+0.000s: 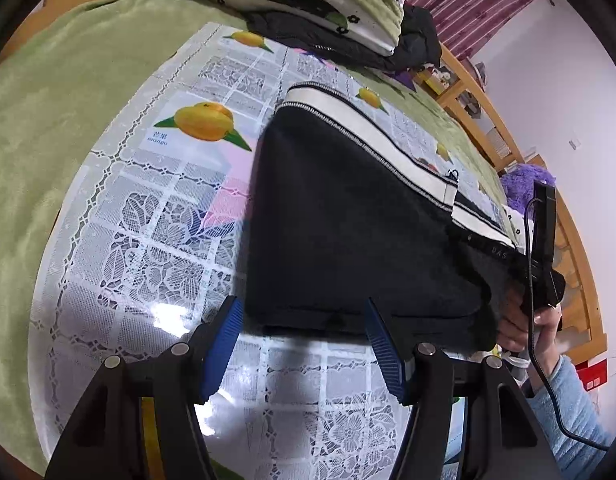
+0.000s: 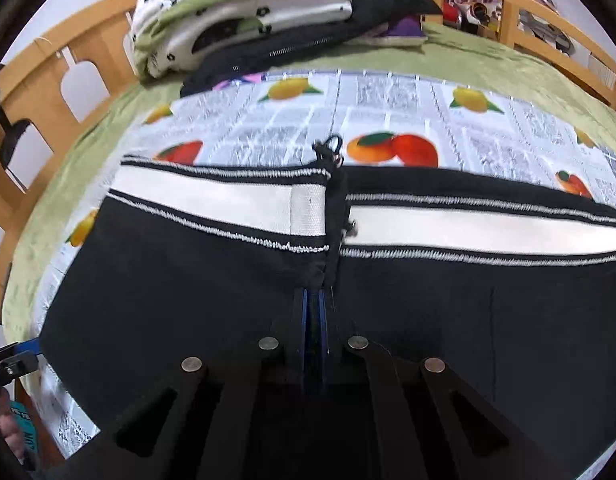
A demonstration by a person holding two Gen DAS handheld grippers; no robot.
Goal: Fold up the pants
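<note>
Black pants (image 1: 347, 232) with a white side stripe lie folded on a fruit-print lace tablecloth (image 1: 148, 216). My left gripper (image 1: 304, 332) is open and empty, its blue pads at the near folded edge of the pants. The right gripper (image 1: 541, 264) shows at the right end of the pants, held by a hand. In the right wrist view the pants (image 2: 188, 288) fill the frame. My right gripper (image 2: 313, 308) is shut on a fold of the black fabric, where the stripe ends meet.
A stack of folded bedding and a dark jacket (image 1: 327, 20) lies at the back of the green bedspread (image 1: 60, 92). A wooden bed rail (image 2: 48, 92) runs round the bed. A purple fuzzy item (image 1: 525, 182) lies at the right.
</note>
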